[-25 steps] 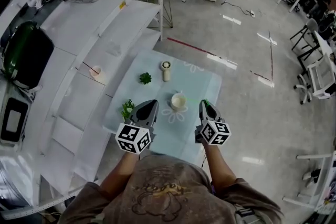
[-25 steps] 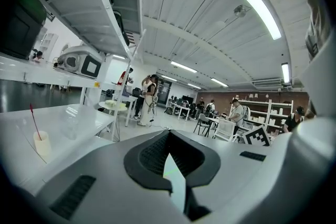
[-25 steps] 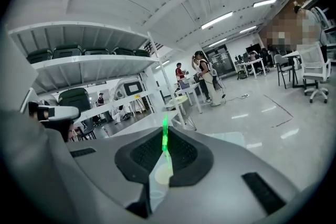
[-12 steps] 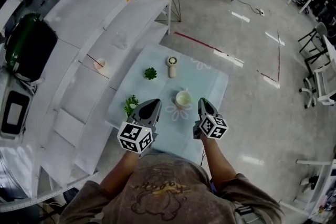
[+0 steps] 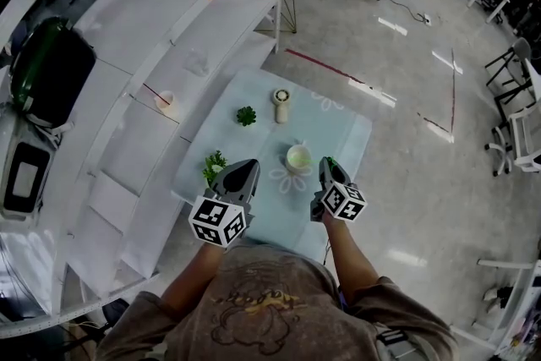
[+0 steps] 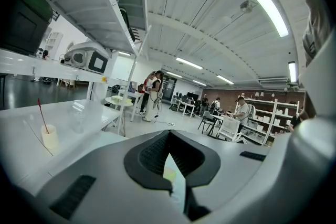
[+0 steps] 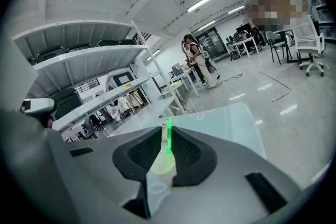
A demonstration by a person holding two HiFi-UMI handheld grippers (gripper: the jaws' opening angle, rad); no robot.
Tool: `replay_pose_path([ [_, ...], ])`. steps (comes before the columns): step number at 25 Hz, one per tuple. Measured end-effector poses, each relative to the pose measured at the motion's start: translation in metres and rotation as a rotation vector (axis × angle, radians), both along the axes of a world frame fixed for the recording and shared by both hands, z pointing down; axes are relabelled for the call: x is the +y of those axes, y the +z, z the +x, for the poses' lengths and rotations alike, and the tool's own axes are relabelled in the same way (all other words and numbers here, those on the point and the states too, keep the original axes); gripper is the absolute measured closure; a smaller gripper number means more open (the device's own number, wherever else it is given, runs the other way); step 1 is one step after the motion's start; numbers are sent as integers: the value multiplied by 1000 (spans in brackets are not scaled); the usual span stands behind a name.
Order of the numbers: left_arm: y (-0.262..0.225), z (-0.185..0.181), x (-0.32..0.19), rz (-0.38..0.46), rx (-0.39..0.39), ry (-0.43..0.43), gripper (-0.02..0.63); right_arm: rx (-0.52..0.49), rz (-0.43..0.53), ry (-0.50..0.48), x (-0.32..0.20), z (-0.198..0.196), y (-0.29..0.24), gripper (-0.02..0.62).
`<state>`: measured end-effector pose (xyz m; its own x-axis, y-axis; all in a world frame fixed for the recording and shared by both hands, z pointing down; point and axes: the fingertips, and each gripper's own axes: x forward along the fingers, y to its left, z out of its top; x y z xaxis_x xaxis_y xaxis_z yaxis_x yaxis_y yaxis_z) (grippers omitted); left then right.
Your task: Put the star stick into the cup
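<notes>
A pale yellow cup (image 5: 297,156) stands on the light blue table (image 5: 342,131). My right gripper (image 5: 326,165) hovers just right of it, level with the rim. A thin green star stick (image 7: 168,139) stands upright between its jaws, and its top shows as a green speck (image 5: 330,161) in the head view. The jaws are opening, with a sliver of daylight left of the stick. Straight ahead through that gap sits the cup (image 7: 160,164). My left gripper (image 5: 244,166) hangs left of the cup, shut and empty (image 6: 168,136).
On the table are a white bottle-like object (image 5: 281,106) behind the cup and two small green plants (image 5: 246,115) (image 5: 214,167). White shelving (image 5: 144,72) runs along the left and carries a small cup with a red stick (image 5: 165,101). People stand far back in the room.
The right gripper has edged closer to the cup, stick still between its jaws. The head view has drifted slightly. The left gripper has barely moved.
</notes>
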<state>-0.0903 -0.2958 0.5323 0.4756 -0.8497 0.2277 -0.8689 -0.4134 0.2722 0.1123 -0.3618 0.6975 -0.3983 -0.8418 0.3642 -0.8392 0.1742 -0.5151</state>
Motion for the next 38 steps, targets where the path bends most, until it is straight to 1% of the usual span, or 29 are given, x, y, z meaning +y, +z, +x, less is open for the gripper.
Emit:
replay_pose_path([
  [4, 1, 0, 1, -3, 6, 2, 584, 16, 0, -2, 0, 2, -4, 490],
  [10, 4, 1, -2, -7, 14, 17, 584, 43, 29, 18, 0, 15, -20, 451],
  [16, -4, 14, -9, 10, 31, 60, 584, 118, 86, 13, 5, 30, -53, 449],
  [22, -12, 27, -17, 29, 51, 101, 584, 168, 164, 0, 14, 37, -97, 448],
  [26, -18, 37, -19, 41, 67, 135, 584, 167, 209, -5, 28, 39, -125, 442],
  [28, -22, 40, -21, 47, 72, 148, 584, 198, 228, -14, 33, 41, -135, 439],
  [32, -28, 40, -21, 61, 72, 154, 584, 206, 244, -17, 47, 42, -151, 440],
  [34, -29, 39, -20, 66, 70, 151, 584, 202, 253, -28, 54, 41, -157, 449],
  [38, -34, 36, -19, 80, 61, 143, 584, 225, 286, -57, 69, 36, -168, 472],
])
